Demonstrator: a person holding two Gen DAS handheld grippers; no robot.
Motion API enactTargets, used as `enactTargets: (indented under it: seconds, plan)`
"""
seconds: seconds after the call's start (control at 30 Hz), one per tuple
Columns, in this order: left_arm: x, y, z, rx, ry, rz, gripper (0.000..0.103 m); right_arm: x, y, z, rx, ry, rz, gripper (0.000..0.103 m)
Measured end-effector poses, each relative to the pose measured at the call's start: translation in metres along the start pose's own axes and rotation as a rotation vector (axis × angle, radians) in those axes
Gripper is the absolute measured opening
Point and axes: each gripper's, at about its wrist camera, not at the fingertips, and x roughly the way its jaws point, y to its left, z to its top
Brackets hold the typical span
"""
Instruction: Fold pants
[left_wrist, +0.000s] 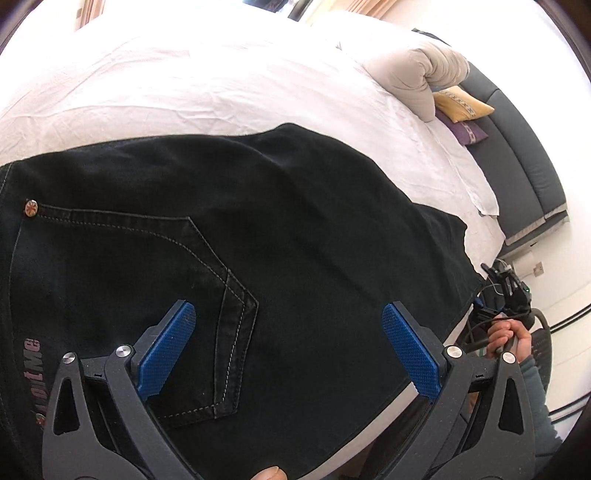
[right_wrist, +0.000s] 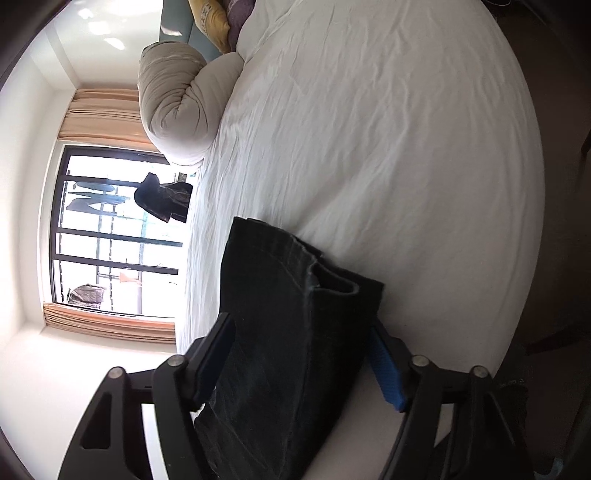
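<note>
Pants (left_wrist: 229, 236), black denim, lie on the bed (left_wrist: 184, 88) near its edge, seat side up, with a back pocket (left_wrist: 147, 280) and its pale stitching showing in the left wrist view. The left gripper (left_wrist: 288, 350) hangs over that pocket area with its jaws spread wide and nothing between the blue pads (left_wrist: 168, 347); it holds nothing. In the right wrist view the right gripper (right_wrist: 303, 363) has the leg end of the pants between its jaws, a thick fold with the hems stacked. Its jaws stand fairly wide around that bundle, but whether the pads actually press on the cloth cannot be told.

The step in hand looks like carrying the leg end over toward the waist. To do it well, the right side should have a firm bite on all layers of the hem before lifting, since heavy denim slips out of a loose grip. The left gripper would best pin or pinch the waist so the body does not drag along the sheet. The fold should land with edges lined up.

No containers appear; a rolled duvet (right_wrist: 177, 96) and cushions (left_wrist: 463, 105) sit at the headboard, well apart.
</note>
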Motion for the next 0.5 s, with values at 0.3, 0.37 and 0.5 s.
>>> enactTargets:
  seconds: [0.3,0.37,0.5]
  plan:
    - [0.007,-0.005,-0.006,0.020,0.022,-0.013,0.103,-0.015,-0.026,0.007,0.055,-0.037,0.057,0.049]
    - [0.008,-0.006,-0.007,0.023,0.026,-0.010,0.103,-0.014,-0.029,0.010,0.051,-0.052,0.065,0.049]
    - [0.010,-0.007,-0.009,0.027,0.029,-0.010,0.103,-0.009,-0.036,0.012,0.052,-0.058,0.110,0.050]
